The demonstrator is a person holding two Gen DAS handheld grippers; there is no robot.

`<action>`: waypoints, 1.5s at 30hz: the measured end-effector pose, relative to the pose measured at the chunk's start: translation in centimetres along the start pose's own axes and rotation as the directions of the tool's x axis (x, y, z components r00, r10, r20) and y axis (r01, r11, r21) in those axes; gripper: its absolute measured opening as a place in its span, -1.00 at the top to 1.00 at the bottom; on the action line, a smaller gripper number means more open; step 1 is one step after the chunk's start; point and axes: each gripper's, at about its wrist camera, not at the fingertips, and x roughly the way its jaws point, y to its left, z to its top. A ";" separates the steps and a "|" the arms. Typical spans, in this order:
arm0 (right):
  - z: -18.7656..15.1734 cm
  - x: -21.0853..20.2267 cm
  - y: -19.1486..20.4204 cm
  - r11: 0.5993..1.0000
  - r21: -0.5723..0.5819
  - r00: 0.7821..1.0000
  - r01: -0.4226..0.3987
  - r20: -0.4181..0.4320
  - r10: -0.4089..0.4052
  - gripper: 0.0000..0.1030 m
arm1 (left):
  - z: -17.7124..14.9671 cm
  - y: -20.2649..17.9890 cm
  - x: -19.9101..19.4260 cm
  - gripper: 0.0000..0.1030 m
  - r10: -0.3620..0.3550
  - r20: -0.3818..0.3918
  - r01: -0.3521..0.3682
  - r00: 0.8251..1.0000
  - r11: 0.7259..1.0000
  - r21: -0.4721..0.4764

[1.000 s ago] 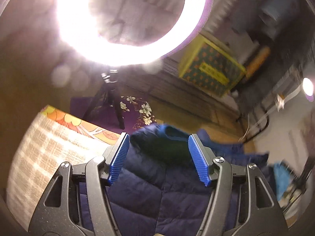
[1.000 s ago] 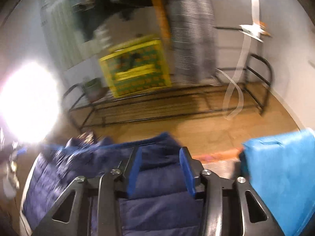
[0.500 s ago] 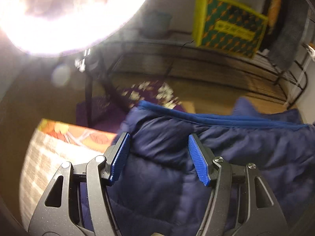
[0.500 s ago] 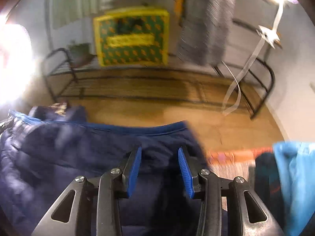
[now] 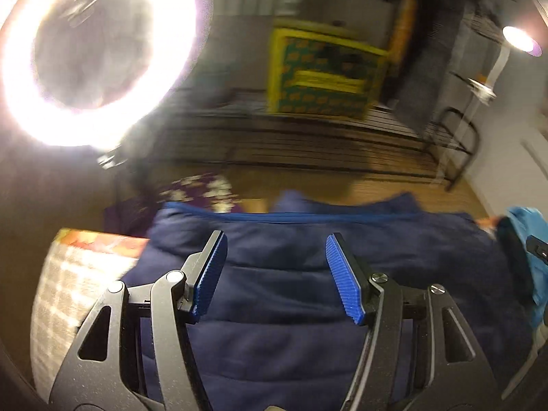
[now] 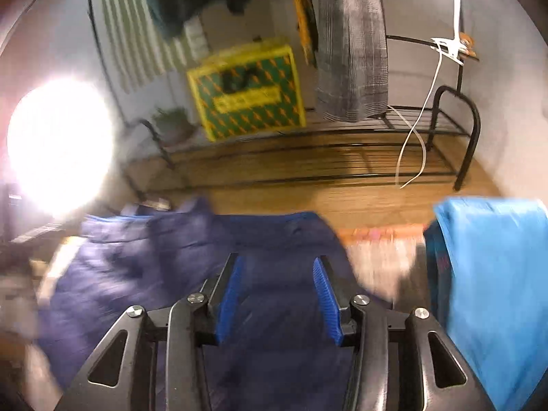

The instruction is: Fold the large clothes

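Spreading under parted fingers (image 5: 209,270) — quilted navy jacket (image 5: 291,287).

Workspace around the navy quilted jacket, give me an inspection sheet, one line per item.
Surface: pale checked cloth with an orange patterned border, mostly covered by the jacket.
Job's things: navy quilted puffer jacket spread out flat, blue-trimmed edge on the far side.
Clutter: bright blue folded garment to the right of the jacket.
Grippers: left gripper open above the jacket, holding nothing; right gripper open, jacket fabric between its blue pads; contact unclear.
Cables: white cord hanging by the black metal rack.
Surroundings: lit ring light, yellow-and-green patterned box, grey checked hanging cloth, wooden floor.
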 end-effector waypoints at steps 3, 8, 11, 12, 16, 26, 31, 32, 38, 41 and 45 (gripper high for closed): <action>-3.6 -6.8 -0.4 0.995 0.042 0.996 -0.086 0.020 0.085 0.03 | 0.1 -4.3 0.5 -0.21 -0.027 0.003 0.027 1.000 0.998 0.062; -8.8 -14.3 -1.2 0.997 0.033 0.996 -0.074 0.045 0.073 -0.06 | -0.9 -7.6 5.4 -0.21 0.030 -0.053 -0.026 0.998 0.997 0.078; -10.6 -16.8 -2.7 0.997 0.056 0.997 -0.054 0.059 0.050 -0.06 | -2.7 -7.6 8.4 -0.19 0.061 -0.127 -0.053 0.990 0.997 0.065; -10.9 -17.3 -3.2 0.996 0.068 0.997 -0.051 0.060 0.047 -0.06 | -3.6 -7.8 9.5 -0.19 0.073 -0.141 -0.062 0.987 0.995 0.079; -11.8 -18.0 -5.1 0.990 0.134 0.998 -0.048 0.057 0.041 -0.10 | -3.6 -8.5 9.4 -0.18 0.105 -0.130 -0.092 0.986 0.990 0.104; -17.7 -11.7 -5.1 0.944 0.314 0.985 -0.100 -0.104 0.139 -0.34 | -8.5 -8.9 -4.7 -0.12 0.025 -0.031 -0.019 0.999 0.978 0.207; -18.8 -8.9 -5.1 0.916 0.387 0.981 -0.104 -0.114 0.159 -0.36 | -10.9 -9.5 -3.1 -0.12 0.057 -0.097 -0.036 0.994 0.979 0.200; -18.9 -8.5 -5.3 0.911 0.400 0.980 -0.103 -0.115 0.161 -0.37 | -11.4 -9.8 -2.6 -0.12 0.059 -0.107 -0.037 0.992 0.979 0.202; -19.2 -5.6 -6.9 0.820 0.554 0.972 -0.146 -0.076 0.224 -0.47 | -14.8 -11.3 -1.5 -0.11 0.109 -0.030 -0.095 0.994 0.947 0.306; -19.0 -5.2 -6.8 0.797 0.581 0.971 -0.165 -0.048 0.236 -0.54 | -14.1 -10.3 -2.9 -0.11 0.087 -0.056 -0.070 0.995 0.967 0.245; -18.7 -5.0 -7.0 0.770 0.611 0.967 -0.187 -0.022 0.252 -0.59 | -15.1 -9.7 -7.7 -0.11 0.023 0.002 -0.022 1.000 0.965 0.260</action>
